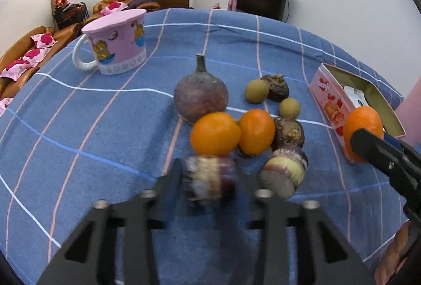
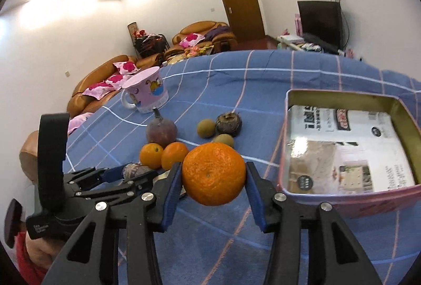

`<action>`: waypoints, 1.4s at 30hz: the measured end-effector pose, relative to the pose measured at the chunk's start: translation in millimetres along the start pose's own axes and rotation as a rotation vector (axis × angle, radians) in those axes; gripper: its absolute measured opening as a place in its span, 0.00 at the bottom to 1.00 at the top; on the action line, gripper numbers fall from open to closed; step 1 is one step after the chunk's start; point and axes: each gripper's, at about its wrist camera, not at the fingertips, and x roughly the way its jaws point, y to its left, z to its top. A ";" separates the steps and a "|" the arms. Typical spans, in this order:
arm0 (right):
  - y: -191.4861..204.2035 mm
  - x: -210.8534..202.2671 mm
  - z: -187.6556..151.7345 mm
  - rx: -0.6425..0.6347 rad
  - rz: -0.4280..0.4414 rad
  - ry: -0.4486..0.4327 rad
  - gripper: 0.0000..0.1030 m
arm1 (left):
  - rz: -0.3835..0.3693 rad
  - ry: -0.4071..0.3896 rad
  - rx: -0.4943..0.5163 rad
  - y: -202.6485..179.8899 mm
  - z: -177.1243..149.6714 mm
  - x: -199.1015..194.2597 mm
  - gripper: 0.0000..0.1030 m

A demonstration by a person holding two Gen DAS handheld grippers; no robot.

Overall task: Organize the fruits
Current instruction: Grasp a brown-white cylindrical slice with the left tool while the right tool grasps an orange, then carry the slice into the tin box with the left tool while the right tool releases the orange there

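My right gripper (image 2: 213,174) is shut on a large orange (image 2: 213,173), held above the cloth just left of the pink box (image 2: 342,202); the orange also shows in the left wrist view (image 1: 364,124). My left gripper (image 1: 210,177) has a blurred purple-and-cream bulb (image 1: 210,177) between its fingers; I cannot tell if it grips it. A cluster lies on the blue cloth: a big purple fruit (image 1: 200,98), two small oranges (image 1: 215,133) (image 1: 256,132), two brown-green longans (image 1: 256,90), dark water chestnuts (image 1: 277,87) and another bulb (image 1: 282,171).
A pink lidded cartoon mug (image 1: 118,44) stands at the far left of the checked blue cloth (image 1: 79,113). The pink box (image 1: 331,103) holds white packets (image 2: 342,145). Sofas, a door and a TV lie beyond the table's far edge.
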 end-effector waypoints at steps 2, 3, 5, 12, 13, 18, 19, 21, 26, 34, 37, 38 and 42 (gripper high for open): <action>-0.4 -2.2 1.0 0.000 0.000 -0.009 0.47 | -0.008 -0.003 -0.009 1.5 -1.0 -1.0 0.32; -0.5 -3.7 1.6 0.000 -0.002 -0.015 0.47 | -0.011 -0.008 -0.020 4.0 -1.0 -1.9 0.32; -1.2 -9.1 1.6 -0.002 -0.008 -0.033 0.47 | 0.005 -0.046 -0.038 6.3 -1.3 -8.5 0.32; -5.1 -32.5 8.0 -0.031 -0.085 -0.120 0.47 | 0.041 -0.223 0.009 -23.6 2.2 -39.0 0.32; -7.3 -37.0 9.5 -0.036 -0.115 -0.137 0.47 | 0.034 -0.233 0.011 -28.7 3.9 -41.2 0.32; -25.9 -50.2 16.4 -0.008 -0.208 -0.187 0.47 | -0.007 -0.277 0.048 -65.9 16.1 -45.1 0.32; -30.0 -52.8 17.6 -0.007 -0.227 -0.197 0.47 | -0.015 -0.283 0.058 -72.8 17.6 -46.2 0.32; -37.9 -59.5 19.6 -0.011 -0.270 -0.218 0.47 | -0.023 -0.294 0.083 -91.6 22.6 -45.5 0.32; -62.4 -71.4 21.6 -0.021 -0.378 -0.245 0.48 | -0.060 -0.314 0.132 -130.0 32.0 -42.1 0.32; -113.2 -71.7 21.3 0.024 -0.514 -0.208 0.48 | -0.101 -0.293 0.179 -179.3 43.6 -26.0 0.32; -127.3 -68.1 19.6 0.035 -0.552 -0.184 0.48 | -0.103 -0.284 0.196 -192.4 46.1 -18.2 0.32; -131.6 -68.1 18.4 0.035 -0.559 -0.177 0.48 | -0.102 -0.280 0.201 -196.3 46.4 -15.8 0.32; -140.6 -60.8 17.8 0.043 -0.583 -0.144 0.48 | -0.096 -0.252 0.210 -204.8 50.4 -1.3 0.32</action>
